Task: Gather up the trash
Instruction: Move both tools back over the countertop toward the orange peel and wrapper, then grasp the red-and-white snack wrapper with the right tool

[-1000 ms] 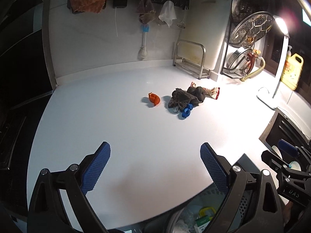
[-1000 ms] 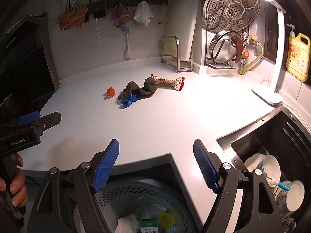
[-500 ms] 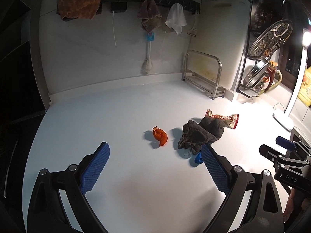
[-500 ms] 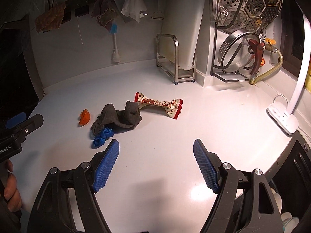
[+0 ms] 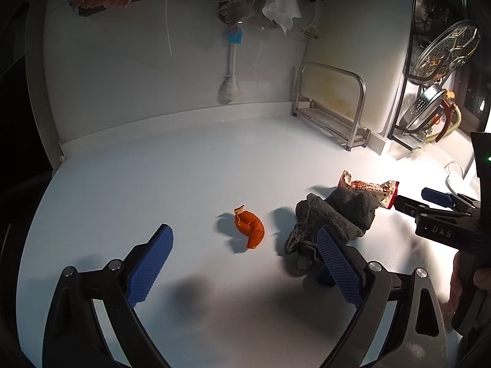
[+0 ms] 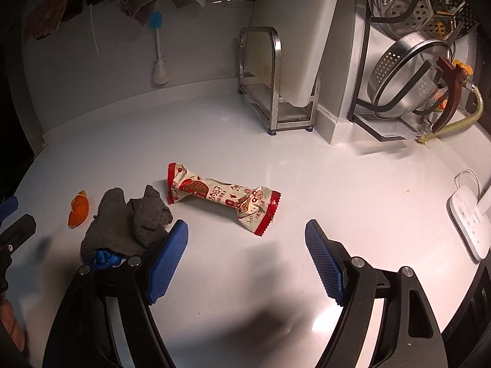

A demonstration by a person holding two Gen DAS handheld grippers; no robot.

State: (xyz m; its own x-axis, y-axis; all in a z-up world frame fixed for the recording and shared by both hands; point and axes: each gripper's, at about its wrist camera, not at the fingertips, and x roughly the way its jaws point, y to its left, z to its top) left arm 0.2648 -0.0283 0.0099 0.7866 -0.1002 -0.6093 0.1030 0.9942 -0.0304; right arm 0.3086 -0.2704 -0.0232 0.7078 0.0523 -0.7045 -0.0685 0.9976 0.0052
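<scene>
Trash—orange peel (image 5: 250, 228), snack wrapper (image 6: 222, 197), blue scrap (image 6: 106, 257) under a gray cloth (image 6: 125, 222)—lies uncollected on the table (image 6: 353, 190); left gripper (image 5: 245, 268) and right gripper (image 6: 245, 260) hover with fingers apart, empty.

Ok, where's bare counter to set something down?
Bare counter lies left of the peel, up to the back wall. More lies between the wrapper and the lamp base. Crowded: peel, grey cloth and wrapper sit in a row, cloth touching wrapper.
</scene>
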